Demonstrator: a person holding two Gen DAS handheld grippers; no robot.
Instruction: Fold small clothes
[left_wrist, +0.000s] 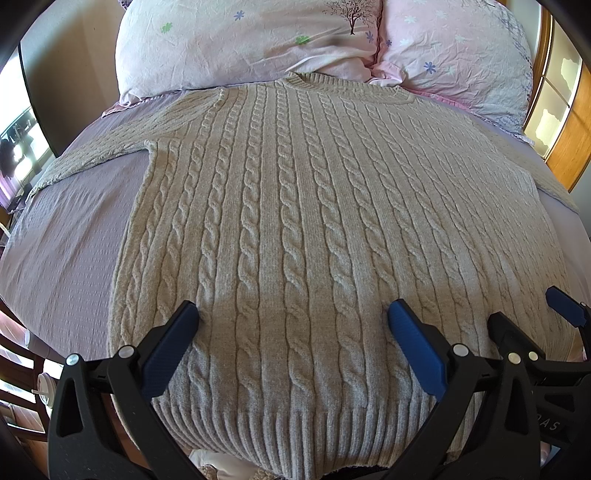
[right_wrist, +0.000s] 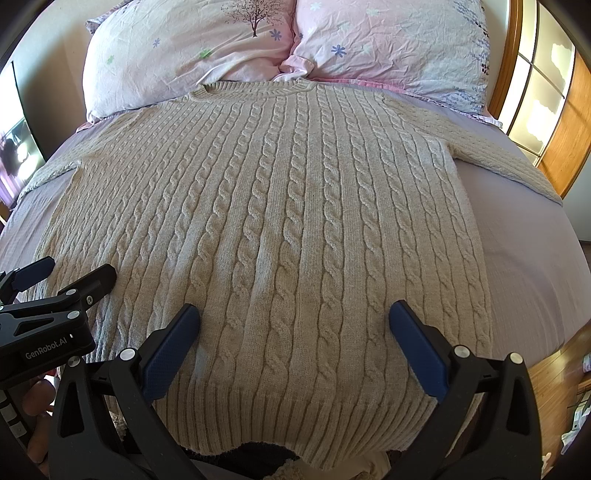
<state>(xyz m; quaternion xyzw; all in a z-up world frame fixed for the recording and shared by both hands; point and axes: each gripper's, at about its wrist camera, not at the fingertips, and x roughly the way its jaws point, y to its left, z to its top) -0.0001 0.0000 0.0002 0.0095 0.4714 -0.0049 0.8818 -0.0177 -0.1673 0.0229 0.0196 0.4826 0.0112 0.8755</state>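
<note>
a lilac bed sheet covers the bed, wooden window frame off to the right. two floral pillows lie beyond one beige cable-knit sweater, spread flat ahead. left gripper and right gripper hover wide open over its hem, holding nothing.

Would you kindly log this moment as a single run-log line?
stage: pre-fold | sweater: flat on bed, collar toward pillows | left gripper: open above hem | right gripper: open above hem

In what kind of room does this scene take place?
Most likely a bedroom. A cable-knit sweater lies flat on a bed with a lilac sheet, two floral pillows stand at its head, and a wooden-framed window is beside it.
</note>
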